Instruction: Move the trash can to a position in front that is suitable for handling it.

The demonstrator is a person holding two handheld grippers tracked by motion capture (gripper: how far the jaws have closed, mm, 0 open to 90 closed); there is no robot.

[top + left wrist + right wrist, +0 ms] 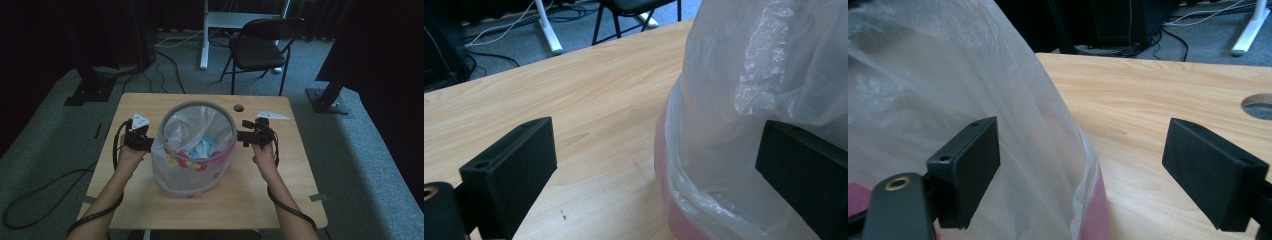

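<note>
A round bin (pixel 192 172) with pink dots stands mid-table, lined with a clear plastic bag (pixel 197 125) that folds over its rim. Blue and pink scraps (pixel 202 147) lie inside. My left gripper (pixel 147 141) sits at the bin's left side, open; in the left gripper view the bag's overhang (pixel 749 100) and the pink wall (pixel 669 200) lie between the wide-apart jaws of the gripper (pixel 656 180). At the bin's right side my right gripper (pixel 243 136) is also open, its jaws straddling the bag's edge (pixel 1058 150) in the right gripper view, gripper (pixel 1090 172).
The wooden table (pixel 250 195) has a cable hole (pixel 238 107) near its far edge. Behind it stand a black folding chair (pixel 262 47) and a white desk leg (pixel 204 40). Cables (pixel 30 200) trail over the grey carpet on the left.
</note>
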